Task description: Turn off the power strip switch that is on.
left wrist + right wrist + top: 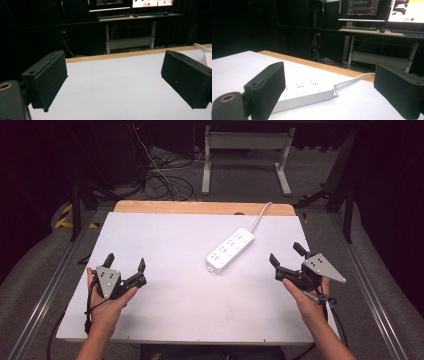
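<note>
A white power strip (230, 250) lies at an angle on the white tabletop (175, 235), right of centre, and its white cable (262, 212) runs off over the far edge. My left gripper (126, 260) rests near the table's front left, held in a hand, jaws wide apart with nothing between them (115, 77). My right gripper (286, 251) sits at the right, just beside the strip's near end, also open and empty. In the right gripper view, the power strip (307, 93) lies beyond the spread jaws (332, 87), partly hidden behind the left one.
A strip of bare wood (200, 207) edges the table's far side. Beyond it, on the floor, stand a white desk frame (245, 155) and tangled cables (160, 175). A desk with lit monitors (362, 10) stands in the dark background.
</note>
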Motion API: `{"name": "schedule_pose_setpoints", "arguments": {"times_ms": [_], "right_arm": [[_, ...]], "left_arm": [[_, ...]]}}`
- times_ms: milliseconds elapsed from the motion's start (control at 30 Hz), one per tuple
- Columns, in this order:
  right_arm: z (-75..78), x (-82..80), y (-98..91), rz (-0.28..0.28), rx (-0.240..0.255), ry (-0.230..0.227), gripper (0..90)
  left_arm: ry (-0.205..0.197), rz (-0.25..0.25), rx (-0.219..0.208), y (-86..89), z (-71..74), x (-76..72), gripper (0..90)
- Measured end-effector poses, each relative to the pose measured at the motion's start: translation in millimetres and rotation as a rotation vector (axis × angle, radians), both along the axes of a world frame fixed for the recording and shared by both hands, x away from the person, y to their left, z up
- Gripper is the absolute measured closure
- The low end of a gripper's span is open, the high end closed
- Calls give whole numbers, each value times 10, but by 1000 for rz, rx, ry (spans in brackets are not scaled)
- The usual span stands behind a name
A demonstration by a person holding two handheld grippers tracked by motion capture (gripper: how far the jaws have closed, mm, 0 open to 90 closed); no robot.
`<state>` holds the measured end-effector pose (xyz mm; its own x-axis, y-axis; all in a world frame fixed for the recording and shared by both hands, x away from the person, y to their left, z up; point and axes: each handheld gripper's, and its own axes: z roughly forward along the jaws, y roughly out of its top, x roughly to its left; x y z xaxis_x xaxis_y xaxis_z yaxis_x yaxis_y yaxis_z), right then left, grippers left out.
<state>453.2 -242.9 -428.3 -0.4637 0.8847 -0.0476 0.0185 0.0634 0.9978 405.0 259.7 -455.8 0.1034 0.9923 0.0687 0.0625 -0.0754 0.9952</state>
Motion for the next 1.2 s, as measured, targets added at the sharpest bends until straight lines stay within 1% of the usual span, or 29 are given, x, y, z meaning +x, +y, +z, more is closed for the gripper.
{"name": "schedule_pose_setpoints", "arguments": {"times_ms": [67,200,300,433,567,733,867,967,1133,1200], "right_arm": [[-1,1,10,3,-6,-8,88],[-5,5,13,7,-14,-12,87],[-16,7,14,14,-14,-6,82],[-35,8,6,23,-27,-9,78],[-45,8,-19,20,-21,-11,74],[-36,-16,-68,17,-7,-14,51],[-40,-11,-76,8,-8,-8,30],[-45,-2,-62,16,-9,-10,16],[-48,14,-23,20,-22,-24,14],[-46,20,-12,20,-24,-27,13]], "left_arm": [[-1,1,0,1,1,-1,73],[0,0,0,0,0,2,73],[2,0,-6,2,-3,15,73],[7,3,-10,-3,-7,54,72],[8,-4,-5,-26,-7,74,73],[8,-2,-11,-31,-8,89,72],[8,-4,-13,-27,-7,87,72],[6,-3,-10,-21,-8,87,72],[6,-1,-12,-3,-9,52,72],[6,5,-3,16,-3,31,73]]}}
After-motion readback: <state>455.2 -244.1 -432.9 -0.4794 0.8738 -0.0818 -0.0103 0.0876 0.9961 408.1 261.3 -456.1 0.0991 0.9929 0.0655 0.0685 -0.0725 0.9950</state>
